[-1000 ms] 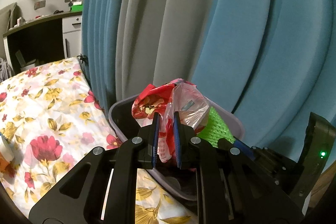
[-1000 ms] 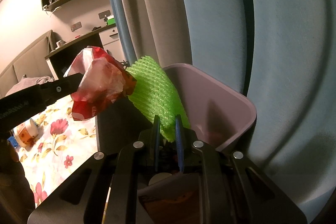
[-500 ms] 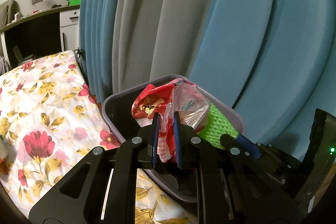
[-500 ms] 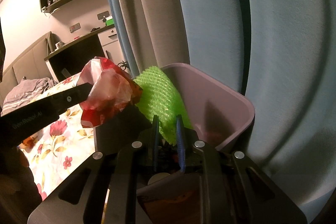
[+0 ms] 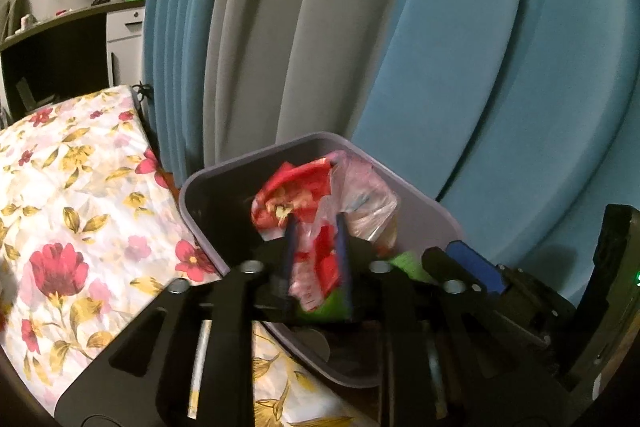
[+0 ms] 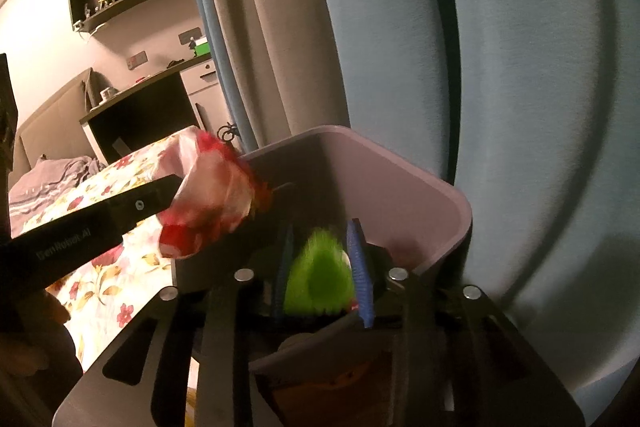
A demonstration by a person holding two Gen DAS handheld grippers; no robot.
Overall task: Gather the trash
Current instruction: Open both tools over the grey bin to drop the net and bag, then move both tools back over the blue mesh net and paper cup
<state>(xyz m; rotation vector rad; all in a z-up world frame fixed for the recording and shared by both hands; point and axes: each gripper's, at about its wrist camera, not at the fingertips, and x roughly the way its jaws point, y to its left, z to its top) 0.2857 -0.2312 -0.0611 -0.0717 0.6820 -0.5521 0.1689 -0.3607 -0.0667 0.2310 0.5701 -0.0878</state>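
Hovering over the grey bin (image 5: 404, 195) beside the floral bed (image 5: 72, 195), I had both jaws just opening to drop trash: my left gripper (image 5: 315, 259) loosened around the red-and-clear wrapper (image 5: 320, 199), my right gripper (image 6: 322, 267) freed the blurred green foam net (image 6: 320, 275), falling binward.

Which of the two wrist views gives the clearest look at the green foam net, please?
The right wrist view: the green foam net sits centred between the right tongs, which have just been opening over the bin, though it is motion-blurred. The left wrist view shows only green slivers behind the red wrapper.
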